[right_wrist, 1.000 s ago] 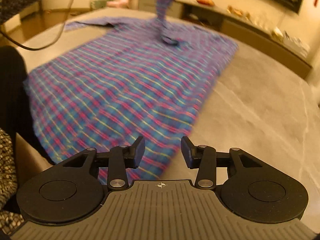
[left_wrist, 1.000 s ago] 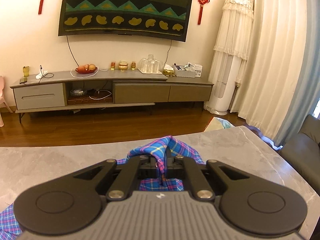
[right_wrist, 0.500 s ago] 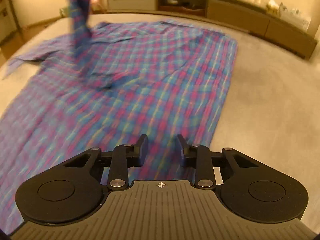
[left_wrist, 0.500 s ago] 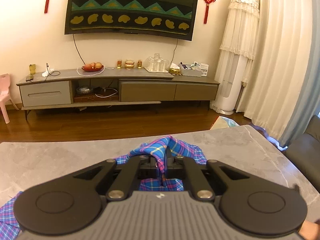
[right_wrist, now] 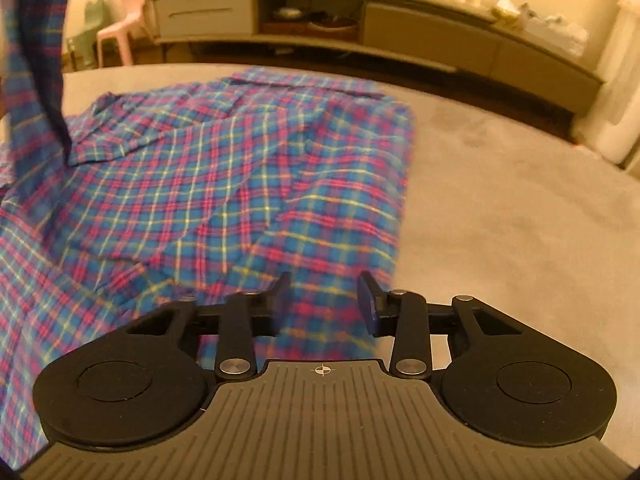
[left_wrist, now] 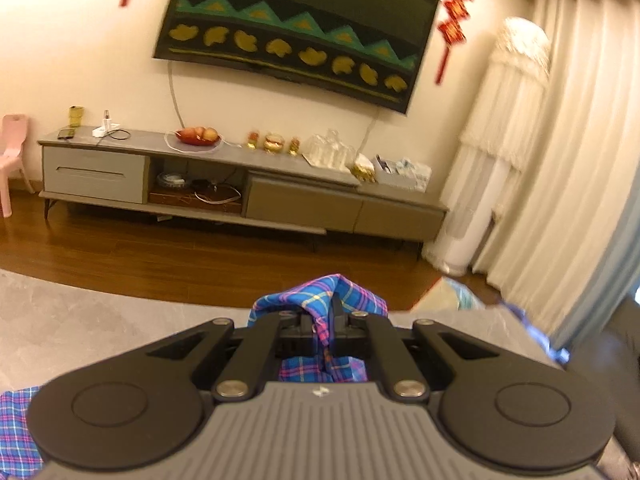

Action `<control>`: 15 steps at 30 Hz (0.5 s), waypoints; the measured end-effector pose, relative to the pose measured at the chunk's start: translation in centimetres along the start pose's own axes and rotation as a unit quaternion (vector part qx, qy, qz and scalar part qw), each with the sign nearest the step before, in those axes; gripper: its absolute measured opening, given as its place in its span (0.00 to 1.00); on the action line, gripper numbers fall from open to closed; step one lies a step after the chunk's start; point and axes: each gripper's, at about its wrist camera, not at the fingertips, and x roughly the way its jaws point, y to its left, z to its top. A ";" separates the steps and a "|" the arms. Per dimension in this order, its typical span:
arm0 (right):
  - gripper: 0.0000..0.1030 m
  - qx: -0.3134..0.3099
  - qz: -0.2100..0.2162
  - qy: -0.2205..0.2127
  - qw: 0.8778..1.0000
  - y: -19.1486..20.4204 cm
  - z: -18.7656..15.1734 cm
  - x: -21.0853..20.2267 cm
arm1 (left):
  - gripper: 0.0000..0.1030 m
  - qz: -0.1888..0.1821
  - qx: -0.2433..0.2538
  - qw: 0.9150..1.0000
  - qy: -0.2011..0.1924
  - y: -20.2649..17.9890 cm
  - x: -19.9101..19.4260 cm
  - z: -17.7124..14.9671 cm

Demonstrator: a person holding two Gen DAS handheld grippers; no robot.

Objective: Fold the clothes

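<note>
Pinching a raised fold of the plaid shirt (left_wrist: 320,300), the left gripper (left_wrist: 322,326) has its jaws clamped tight on the cloth, which peaks up at twelve o'clock from the fingertips and hangs down between the linkage arms. More of the same fabric shows at the eight o'clock corner of the left wrist view, lying on the grey table (left_wrist: 100,312). Beyond the table edge, toward twelve o'clock, stands a long low cabinet (left_wrist: 240,184) with a red fruit bowl (left_wrist: 198,136) on top, and a dark patterned cover (left_wrist: 296,40) hangs on the wall above it. A pale curtain (left_wrist: 560,180) fills the two o'clock side.

The right gripper (right_wrist: 324,300) hovers above the shirt's lower edge, its jaws partly apart and opening, pads clear of the cloth that shows between them. From there the shirt (right_wrist: 224,176) spreads flat over the table (right_wrist: 500,220) toward eleven o'clock, its straight side edge running up at one o'clock. At ten o'clock a lifted strip of plaid rises out of view. A pink chair (right_wrist: 120,20) stands at eleven o'clock beside the cabinet (right_wrist: 400,28).
</note>
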 end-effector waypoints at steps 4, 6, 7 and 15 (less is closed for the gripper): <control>0.54 -0.008 0.080 -0.047 0.996 2.5 -5.1 -9.8 | 0.04 0.001 -0.019 1.000 -0.023 0.6 -0.7 1.7; 0.60 -0.042 0.126 -0.036 0.990 5.1 -10.1 -14.1 | 0.04 0.002 -0.030 0.999 -0.036 0.8 -1.1 3.0; 0.62 -0.059 0.146 -0.030 0.987 6.5 -12.7 -16.2 | 0.04 0.001 -0.035 0.998 -0.044 0.8 -1.3 3.7; 0.68 -0.199 0.099 -0.013 0.975 14.7 -26.9 -23.8 | 0.04 0.027 -0.025 0.997 -0.061 -0.7 -1.1 6.9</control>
